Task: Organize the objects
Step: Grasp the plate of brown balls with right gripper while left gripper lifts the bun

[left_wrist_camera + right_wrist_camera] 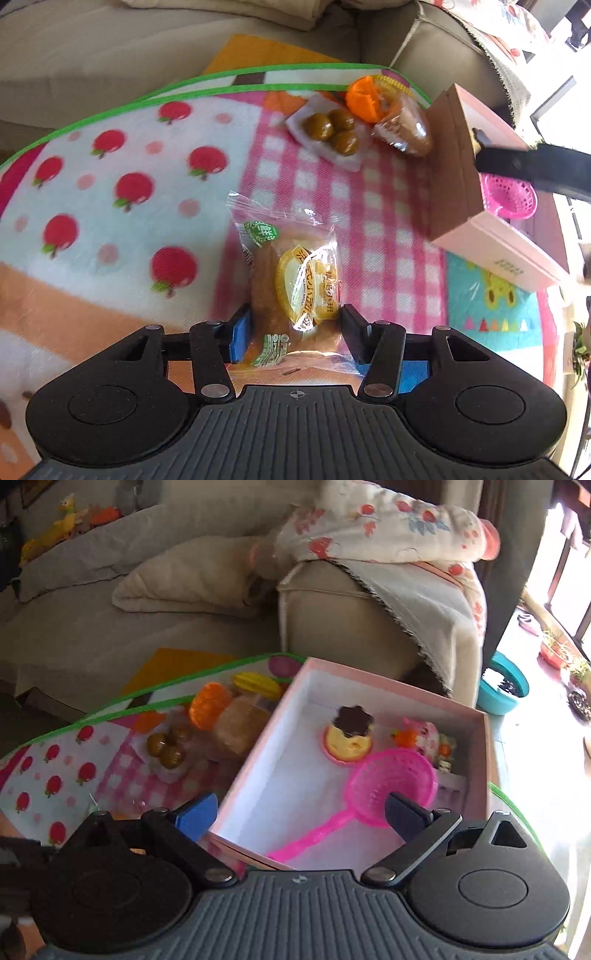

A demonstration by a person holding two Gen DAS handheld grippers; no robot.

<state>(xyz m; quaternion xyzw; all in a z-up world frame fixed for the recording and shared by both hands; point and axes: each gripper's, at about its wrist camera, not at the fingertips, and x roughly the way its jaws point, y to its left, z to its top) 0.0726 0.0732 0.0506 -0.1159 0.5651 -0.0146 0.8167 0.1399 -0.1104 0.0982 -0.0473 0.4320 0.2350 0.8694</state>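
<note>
box on apple-print blanket nr beige sofa.

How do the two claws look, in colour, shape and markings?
Both look alike. The left claw has a black body with two round discs, a grey ribbed plate bearing a small crosshair mark, black link arms with silver rivets, and one blue and one black finger. The right claw shows the same black body, ribbed plate, silver rivets and blue and dark fingers. No cables or sleeves show.

Bright daylight glares in from the right (blown-out highlights), with fisheye-bent, motion-blurred edges
</note>
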